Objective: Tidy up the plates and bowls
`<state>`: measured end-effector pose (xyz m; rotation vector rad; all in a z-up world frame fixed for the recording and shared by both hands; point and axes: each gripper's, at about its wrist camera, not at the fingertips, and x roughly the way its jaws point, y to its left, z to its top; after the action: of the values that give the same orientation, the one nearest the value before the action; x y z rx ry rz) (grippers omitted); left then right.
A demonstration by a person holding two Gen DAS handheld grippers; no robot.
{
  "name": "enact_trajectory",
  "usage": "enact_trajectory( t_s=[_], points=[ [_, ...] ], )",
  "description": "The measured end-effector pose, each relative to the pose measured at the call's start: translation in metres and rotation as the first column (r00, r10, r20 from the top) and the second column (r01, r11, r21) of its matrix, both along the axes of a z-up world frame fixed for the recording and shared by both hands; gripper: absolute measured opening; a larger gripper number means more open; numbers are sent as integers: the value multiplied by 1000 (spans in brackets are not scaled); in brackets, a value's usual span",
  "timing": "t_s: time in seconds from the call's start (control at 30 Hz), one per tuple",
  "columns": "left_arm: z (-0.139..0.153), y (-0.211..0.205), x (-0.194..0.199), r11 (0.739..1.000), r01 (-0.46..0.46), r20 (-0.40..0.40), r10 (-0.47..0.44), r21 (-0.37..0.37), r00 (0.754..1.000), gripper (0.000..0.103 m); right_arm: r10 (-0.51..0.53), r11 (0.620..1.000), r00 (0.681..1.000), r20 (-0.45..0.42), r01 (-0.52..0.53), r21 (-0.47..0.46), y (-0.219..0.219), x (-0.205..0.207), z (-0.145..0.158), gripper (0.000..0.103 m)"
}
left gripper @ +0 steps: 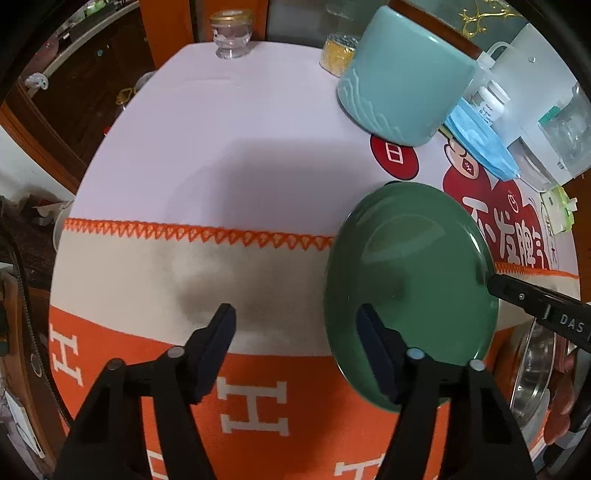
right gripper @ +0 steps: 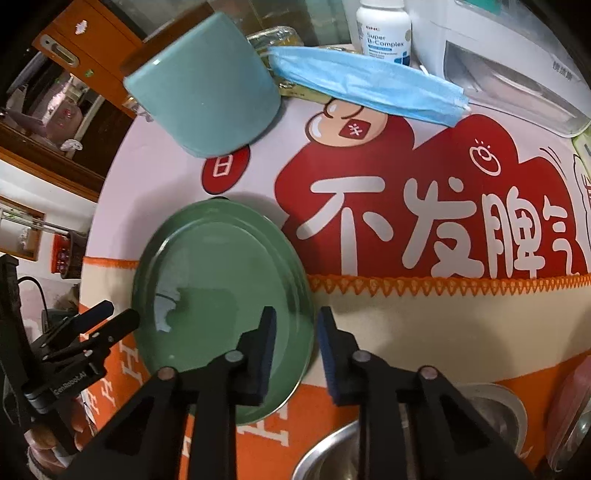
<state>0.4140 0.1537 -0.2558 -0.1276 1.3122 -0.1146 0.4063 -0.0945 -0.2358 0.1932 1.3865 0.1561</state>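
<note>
1. Black fingers of the left hand-held gripper (left gripper: 295, 328) are spreading wide above the orange-and-cream blanket (left gripper: 147, 280), gripping nothing; 1 pad is overlapping the near edge of the green plate (left gripper: 410, 280) in the left wrist view.
2. Fingers of the right hand-held gripper (right gripper: 297, 336) are standing apart at the plate's (right gripper: 221, 295) right rim, 1 pad over the plate and 1 outside it; whether they are touching the rim is not showing.
3. Green plate is lying on the counter (left gripper: 221, 129), straddling the blanket's orange stitched border; a second rim seems to be showing under it, so it may be a stack.
4. Behind it, a teal mug (right gripper: 207, 96) is sitting on the white cloth, with a blue face mask (right gripper: 369, 85), a supplement bottle (right gripper: 384, 29) and a white appliance (right gripper: 498, 55) crowding the far edge.
5. A glass jar (left gripper: 231, 35) is standing well apart at the far side.
6. A steel bowl (right gripper: 332, 454) is being cut off by the frame edge below the right fingers.
</note>
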Motion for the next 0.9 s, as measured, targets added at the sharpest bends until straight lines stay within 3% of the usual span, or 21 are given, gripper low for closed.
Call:
enact_trajectory(
  t_s=[0.1, 0.4, 0.57, 0.63, 0.67, 0.9],
  points=[
    [-3, 0, 1, 1000, 4, -5, -4, -8, 1000, 62, -2, 1000, 1000, -15, 2, 9, -1, 1, -4, 21],
    [-10, -8, 6, 998, 26, -29, -27, -60, 999, 43, -3, 1000, 1000, -21, 4, 21, -7, 3, -9, 12],
    [-11, -14, 9, 997, 44, -27, -46, -67, 999, 40, 0, 1000, 1000, -15, 0, 25, -9, 2, -10, 8],
    [-12, -18, 9, 995, 60, -37, -63, -81, 997, 21, 6, 1000, 1000, -9, -5, 19, -7, 1, -10, 7],
    [-12, -20, 9, 993, 68, -40, -73, -99, 997, 17, 5, 1000, 1000, -7, -5, 20, -6, 1, -10, 7],
    [-6, -25, 5, 996, 61, -23, -63, -57, 998, 14, 18, 1000, 1000, 9, -18, 3, -3, -1, -8, 7]
  ],
)
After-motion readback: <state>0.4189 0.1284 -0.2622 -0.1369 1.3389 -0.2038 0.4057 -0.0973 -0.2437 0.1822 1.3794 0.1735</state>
